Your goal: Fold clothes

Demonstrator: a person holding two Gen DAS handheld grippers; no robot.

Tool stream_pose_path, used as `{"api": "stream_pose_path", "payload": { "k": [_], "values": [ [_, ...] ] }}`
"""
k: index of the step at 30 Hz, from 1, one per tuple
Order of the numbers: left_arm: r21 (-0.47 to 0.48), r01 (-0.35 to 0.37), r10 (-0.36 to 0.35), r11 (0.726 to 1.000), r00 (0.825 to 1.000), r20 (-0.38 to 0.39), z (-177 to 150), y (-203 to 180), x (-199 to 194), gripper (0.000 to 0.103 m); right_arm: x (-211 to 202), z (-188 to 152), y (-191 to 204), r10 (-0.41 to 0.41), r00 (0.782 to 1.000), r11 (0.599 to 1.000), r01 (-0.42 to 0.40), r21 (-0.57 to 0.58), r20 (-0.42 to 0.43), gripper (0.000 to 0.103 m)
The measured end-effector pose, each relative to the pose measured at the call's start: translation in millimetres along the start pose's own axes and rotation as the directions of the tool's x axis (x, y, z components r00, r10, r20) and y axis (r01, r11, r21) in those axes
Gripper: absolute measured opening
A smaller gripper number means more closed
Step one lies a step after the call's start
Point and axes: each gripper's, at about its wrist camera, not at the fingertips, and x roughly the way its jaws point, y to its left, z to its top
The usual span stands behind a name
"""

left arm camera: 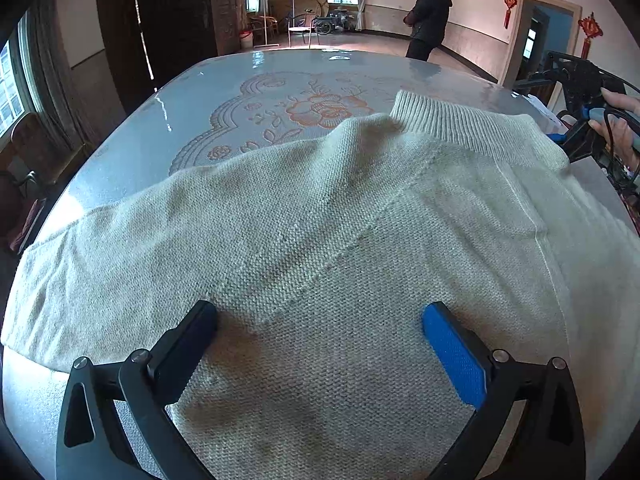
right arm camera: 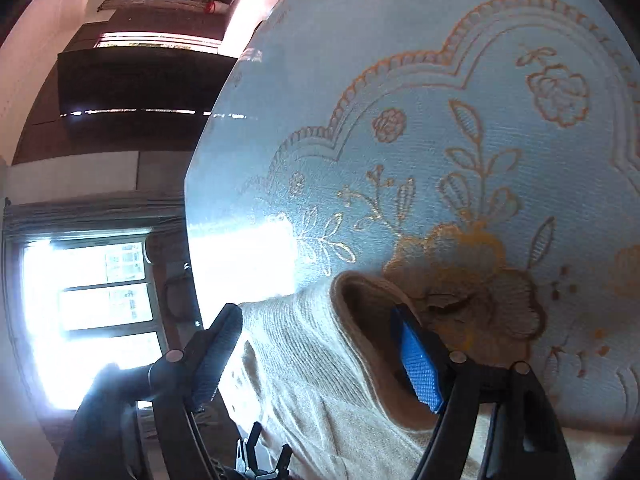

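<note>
Hovering over the cream sweater (left arm camera: 320,240) spread on the blue flowered table (left arm camera: 160,140), my left gripper (left arm camera: 320,344) had its fingers wide apart, gripping nothing. My right gripper (right arm camera: 320,352) was spread too, straddling the ribbed collar (right arm camera: 304,332) without clamping it.

The sweater (left arm camera: 320,216) is cream knitted cloth, matt and rough, with a ribbed collar (left arm camera: 448,116). The bench (left arm camera: 200,92) wears a glossy, finely textured blue cover with orange flowers. Each gripper's fingers (left arm camera: 454,352) are matt black plastic, one faced with a dimpled blue pad.
</note>
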Motion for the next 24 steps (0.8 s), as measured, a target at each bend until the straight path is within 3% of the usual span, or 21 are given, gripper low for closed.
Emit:
{"api": "stream_pose_path", "payload": {
  "k": [6,8,9,13,15,17,18,20,22,24],
  "values": [
    [0.003,-0.001,0.001,1.000,1.000,0.001,-0.9,-3.1,1.5,0.103,31.3,27.5,5.7,0.093,0.996,0.995,-0.093,0.021,0.014,0.062],
    [0.003,-0.001,0.001,1.000,1.000,0.001,2.1,-2.3,0.8,0.103,40.7,32.9,9.5,0.077,0.997,0.997,-0.077,0.012,0.023,0.039],
    [0.003,-0.001,0.001,1.000,1.000,0.001,2.9,-1.8,1.3,0.103,44.8,33.5,12.6,0.055,0.998,0.998,-0.055,-0.004,0.029,0.009],
    [0.003,-0.001,0.001,1.000,1.000,0.001,4.0,-1.4,2.0,0.103,48.4,23.4,34.1,0.023,0.998,0.993,-0.015,-0.116,0.063,0.006],
    [0.003,-0.001,0.001,1.000,1.000,0.001,4.3,-1.1,1.9,0.103,39.0,12.3,46.2,0.053,0.994,0.986,-0.036,-0.162,0.097,0.005],
    [0.004,-0.001,0.001,1.000,1.000,0.002,4.4,-0.3,1.8,0.103,15.1,-10.5,70.7,0.113,0.981,0.953,-0.062,-0.298,0.158,0.005],
    [0.004,-0.001,0.001,1.000,1.000,0.002,4.6,-0.3,2.1,0.103,-0.4,-28.9,86.6,0.155,0.970,0.913,-0.069,-0.401,0.187,0.005],
    [0.005,0.000,0.000,1.000,1.000,0.002,4.4,-0.6,1.7,0.103,-26.7,-90.8,115.5,0.165,0.962,0.774,0.012,-0.633,0.219,0.005],
    [0.005,0.000,0.000,1.000,1.000,0.002,4.5,-0.9,1.9,0.103,-43.7,-159.9,137.5,0.135,0.962,0.575,0.120,-0.809,0.238,0.005],
    [0.005,0.000,0.000,1.000,1.000,0.002,4.6,-0.9,2.3,0.103,-30.4,-231.1,130.2,-0.003,0.973,0.372,0.215,-0.903,0.231,0.005]
  ]
}}
